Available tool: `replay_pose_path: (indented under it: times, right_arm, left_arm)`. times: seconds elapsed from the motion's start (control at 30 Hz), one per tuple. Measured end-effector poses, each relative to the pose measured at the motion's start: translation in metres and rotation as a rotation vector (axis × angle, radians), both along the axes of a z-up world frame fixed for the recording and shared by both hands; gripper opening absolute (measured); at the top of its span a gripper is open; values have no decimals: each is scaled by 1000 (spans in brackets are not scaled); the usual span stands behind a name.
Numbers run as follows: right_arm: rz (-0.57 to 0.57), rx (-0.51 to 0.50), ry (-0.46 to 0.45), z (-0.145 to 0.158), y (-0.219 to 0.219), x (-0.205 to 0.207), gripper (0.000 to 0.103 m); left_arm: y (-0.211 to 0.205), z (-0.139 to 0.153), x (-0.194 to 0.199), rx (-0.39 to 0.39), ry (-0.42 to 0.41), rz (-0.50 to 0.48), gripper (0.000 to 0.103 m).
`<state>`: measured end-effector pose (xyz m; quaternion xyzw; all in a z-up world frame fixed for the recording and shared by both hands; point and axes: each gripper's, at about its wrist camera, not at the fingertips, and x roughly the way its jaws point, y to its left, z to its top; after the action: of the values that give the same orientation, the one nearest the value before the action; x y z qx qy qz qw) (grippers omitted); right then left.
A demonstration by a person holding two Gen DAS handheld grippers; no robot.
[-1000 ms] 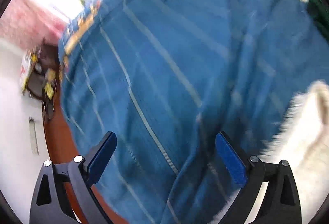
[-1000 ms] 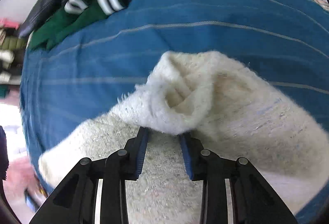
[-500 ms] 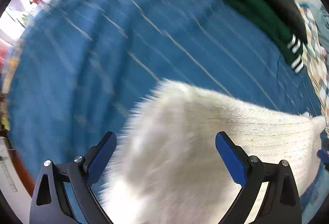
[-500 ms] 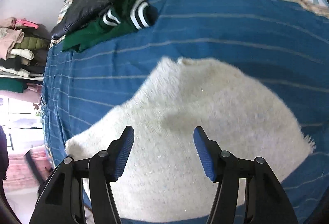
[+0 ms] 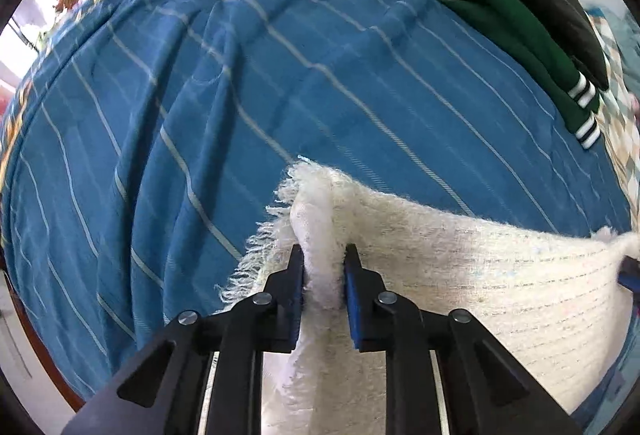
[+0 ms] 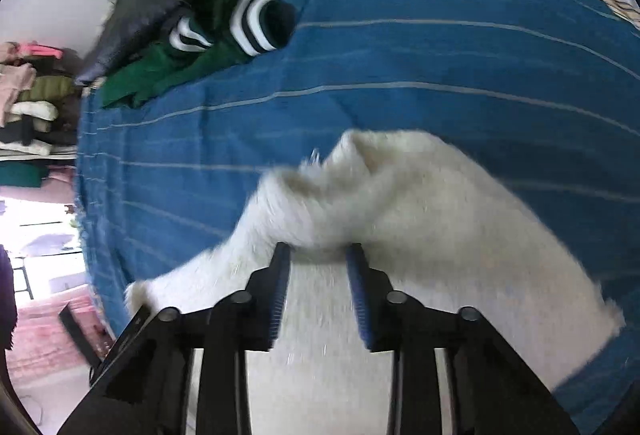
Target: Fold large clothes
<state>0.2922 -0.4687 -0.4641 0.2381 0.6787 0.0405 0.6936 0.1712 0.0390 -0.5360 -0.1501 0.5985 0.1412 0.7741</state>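
Both tongs clamp the white fuzzy sweater (image 5: pixel 460 267) on the blue striped bedspread (image 5: pixel 280 75): left tongs (image 5: pixel 323 267) pinching its fringed corner, right tongs (image 6: pixel 318 255) having just closed on a raised fold.

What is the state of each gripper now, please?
Left gripper: just closed, shut on a fringed corner of the white knit garment.
Right gripper: just closing, pinching a bunched fold of the same garment.

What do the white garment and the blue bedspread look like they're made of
White garment: probably fuzzy knitted wool or acrylic, matte; loose fibres fringe its edge and knit rows show. Blue bedspread: likely thin woven cotton, matte; it creases softly and carries pale woven stripes.
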Motion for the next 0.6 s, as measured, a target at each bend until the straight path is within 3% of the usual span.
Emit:
replay_pose_path:
  times: [0.13,0.27,0.37,0.4,0.43,0.47,0.53,0.6]
  right_arm:
    - [27,-68,72,-43,20,29,23]
    - [91,-95,109,-28,26,42,24]
    - [99,-97,9,13,15,21,25]
    - [108,-103,-15,25,15,12,26]
    - [120,-99,-24,34,15,2,26]
    - [137,-61,-20,41,19,-11,26]
    - [183,-8,18,38,31,-30,26]
    - [241,-17,63,21,50,-42,25]
  left_arm:
    - [4,-8,7,6,10,-8,22]
    - [-11,7,13,73,11,-57,28]
    - [-21,29,7,115,-10,-51,36]
    - [-26,35,5,142,-8,-54,51]
    - [-32,42,1,174,-4,-56,76]
    - [-38,50,-4,195,-7,-60,84]
    - [-47,60,-17,206,-24,-71,86]
    - [-58,61,-25,195,-30,-78,86]
